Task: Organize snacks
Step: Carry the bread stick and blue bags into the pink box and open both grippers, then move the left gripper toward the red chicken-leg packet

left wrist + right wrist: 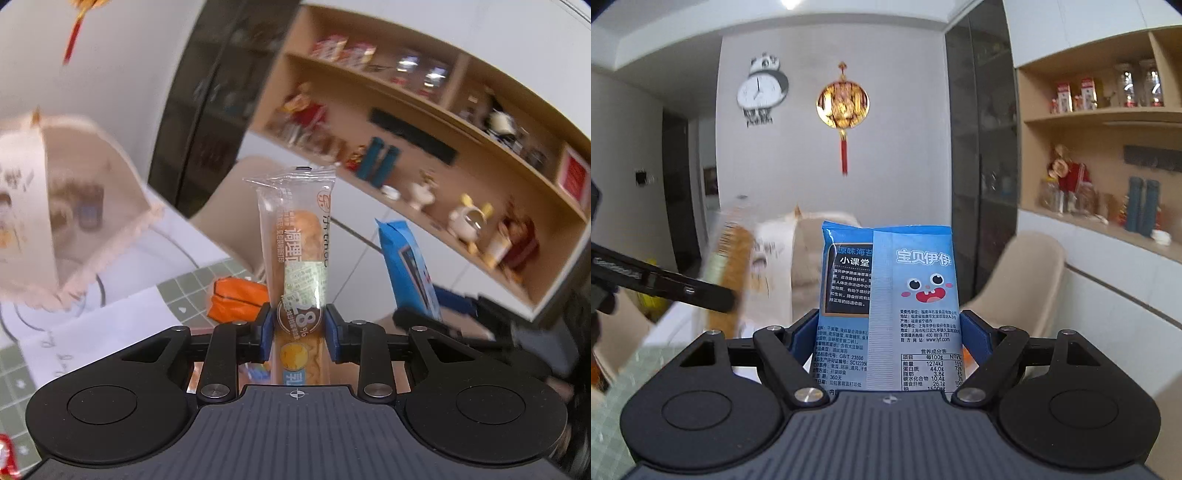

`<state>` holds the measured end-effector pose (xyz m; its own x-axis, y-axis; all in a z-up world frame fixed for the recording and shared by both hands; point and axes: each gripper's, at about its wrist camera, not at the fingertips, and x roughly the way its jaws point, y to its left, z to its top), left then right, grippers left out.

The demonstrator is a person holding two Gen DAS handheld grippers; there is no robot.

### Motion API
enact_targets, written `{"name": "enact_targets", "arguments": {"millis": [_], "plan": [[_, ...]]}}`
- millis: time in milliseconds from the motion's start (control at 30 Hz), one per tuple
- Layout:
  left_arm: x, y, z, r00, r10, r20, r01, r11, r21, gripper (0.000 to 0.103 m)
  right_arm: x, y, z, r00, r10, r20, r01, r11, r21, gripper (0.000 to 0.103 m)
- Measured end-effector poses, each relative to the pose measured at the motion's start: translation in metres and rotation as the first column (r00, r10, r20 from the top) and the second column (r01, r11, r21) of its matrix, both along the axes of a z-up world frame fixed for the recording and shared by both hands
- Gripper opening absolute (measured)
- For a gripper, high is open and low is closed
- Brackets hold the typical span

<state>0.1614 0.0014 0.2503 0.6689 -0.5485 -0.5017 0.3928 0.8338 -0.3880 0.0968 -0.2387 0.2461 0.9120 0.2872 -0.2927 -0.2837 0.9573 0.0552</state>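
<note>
While both grippers are raised above the table, each is found loaded. Item one: a clear-wrapped bread stick packet [297,258], stood upright and clamped low on its length between the blue pads [266,332] of the left gripper [298,332], whose jaws are drawn narrow against the wrapper. Item two: a blue seaweed snack pouch [890,295], printed back turned to the camera, upright and pinched at both side edges by the right gripper [888,336], its jaws set wide to the pouch's width. In the left wrist view the same pouch [406,266] is seen to the right of the bread packet, near it but apart. An orange snack packet [236,299] is left lying on the green grid mat [192,291], beside white paper sheets [110,325]. A mesh food cover [66,206] is recorded far left, wooden wall shelves [424,122] far right.
</note>
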Motion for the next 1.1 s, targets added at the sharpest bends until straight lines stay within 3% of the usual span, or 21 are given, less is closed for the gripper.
{"name": "enact_targets", "arguments": {"millis": [100, 167, 233, 300, 400, 567, 633, 700, 800, 833, 900, 967, 1033, 1100], "plan": [[0.052, 0.009, -0.053, 0.979, 0.024, -0.201, -0.033, 0.998, -0.044, 0.034, 0.048, 0.015, -0.010, 0.995, 0.014, -0.103, -0.014, 1.000, 0.002, 0.087], [0.060, 0.026, -0.094, 0.961, 0.051, -0.273, -0.068, 0.996, -0.055, 0.034, 0.082, 0.027, -0.035, 0.970, 0.052, -0.239, -0.056, 0.998, -0.013, 0.087], [0.057, 0.051, -0.123, 0.944, 0.081, -0.321, -0.109, 0.991, -0.072, 0.034, 0.100, 0.032, -0.063, 0.945, 0.009, -0.327, -0.023, 0.999, -0.037, 0.087], [0.047, 0.081, -0.145, 0.925, 0.144, -0.352, -0.175, 0.983, -0.055, 0.034, 0.103, 0.030, -0.084, 0.933, -0.013, -0.359, 0.000, 0.999, -0.036, 0.087], [0.030, 0.122, -0.165, 0.892, 0.266, -0.365, -0.261, 0.963, 0.064, 0.034, 0.098, 0.026, -0.106, 0.921, -0.016, -0.388, 0.004, 0.999, -0.032, 0.087], [-0.013, 0.185, -0.181, 0.858, 0.391, -0.332, -0.348, 0.919, 0.183, 0.034, 0.087, 0.036, -0.135, 0.893, -0.011, -0.451, -0.017, 0.998, -0.058, 0.087], [-0.026, 0.214, -0.180, 0.835, 0.465, -0.296, -0.418, 0.884, 0.209, 0.034, 0.076, 0.042, -0.147, 0.884, -0.008, -0.468, -0.032, 0.997, -0.077, 0.087], [-0.039, 0.245, -0.178, 0.791, 0.559, -0.249, -0.513, 0.828, 0.227, 0.034, 0.069, 0.049, -0.154, 0.881, 0.002, -0.472, -0.051, 0.995, -0.091, 0.087], [-0.046, 0.290, -0.187, 0.688, 0.685, -0.240, -0.638, 0.728, 0.251, 0.034, 0.052, 0.063, -0.159, 0.880, 0.042, -0.474, -0.100, 0.990, -0.097, 0.087], [-0.046, 0.305, -0.196, 0.655, 0.709, -0.263, -0.665, 0.705, 0.246, 0.034, 0.047, 0.068, -0.160, 0.877, 0.057, -0.478, -0.116, 0.989, -0.094, 0.087], [-0.045, 0.320, -0.211, 0.624, 0.718, -0.308, -0.681, 0.693, 0.237, 0.034, 0.039, 0.080, -0.165, 0.869, 0.084, -0.487, -0.149, 0.984, -0.097, 0.088], [-0.045, 0.318, -0.222, 0.627, 0.711, -0.319, -0.668, 0.701, 0.250, 0.034, 0.027, 0.093, -0.170, 0.863, 0.107, -0.494, -0.192, 0.973, -0.126, 0.088], [-0.049, 0.308, -0.224, 0.650, 0.699, -0.299, -0.651, 0.715, 0.255, 0.033, 0.014, 0.103, -0.172, 0.857, 0.137, -0.498, -0.236, 0.961, -0.143, 0.088], [-0.050, 0.292, -0.226, 0.688, 0.662, -0.296, -0.614, 0.749, 0.247, 0.033, 0.000, 0.107, -0.176, 0.849, 0.163, -0.503, -0.271, 0.951, -0.149, 0.088]]}}
